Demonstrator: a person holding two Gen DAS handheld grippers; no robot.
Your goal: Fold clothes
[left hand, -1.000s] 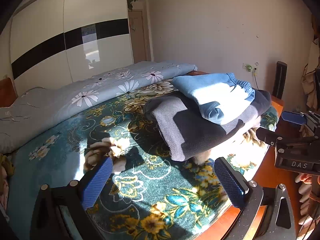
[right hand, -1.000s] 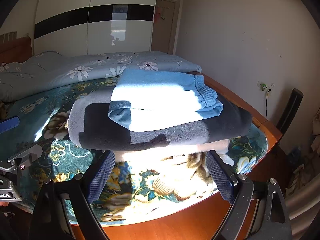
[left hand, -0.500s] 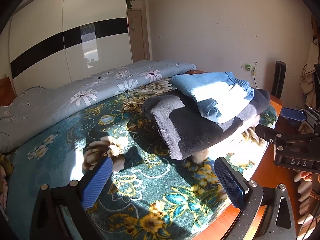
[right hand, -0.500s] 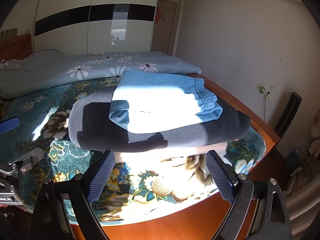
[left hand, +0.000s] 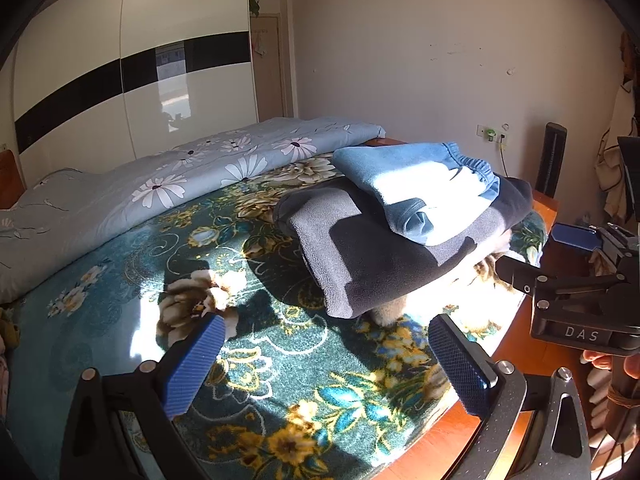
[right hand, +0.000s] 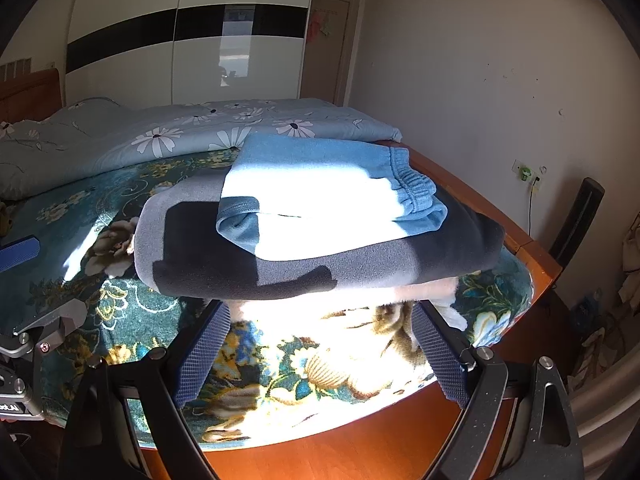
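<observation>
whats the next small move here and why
Probably ease both open grippers back from the bed. The blue pants already lie folded on the folded gray garment, neither the left gripper nor the right gripper holds anything, and no loose clothing shows on the floral blanket.

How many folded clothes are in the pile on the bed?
2 clearly: a light blue garment on top and a grey garment beneath it. A pale pink edge under the grey one may be a third, mostly hidden.
</observation>
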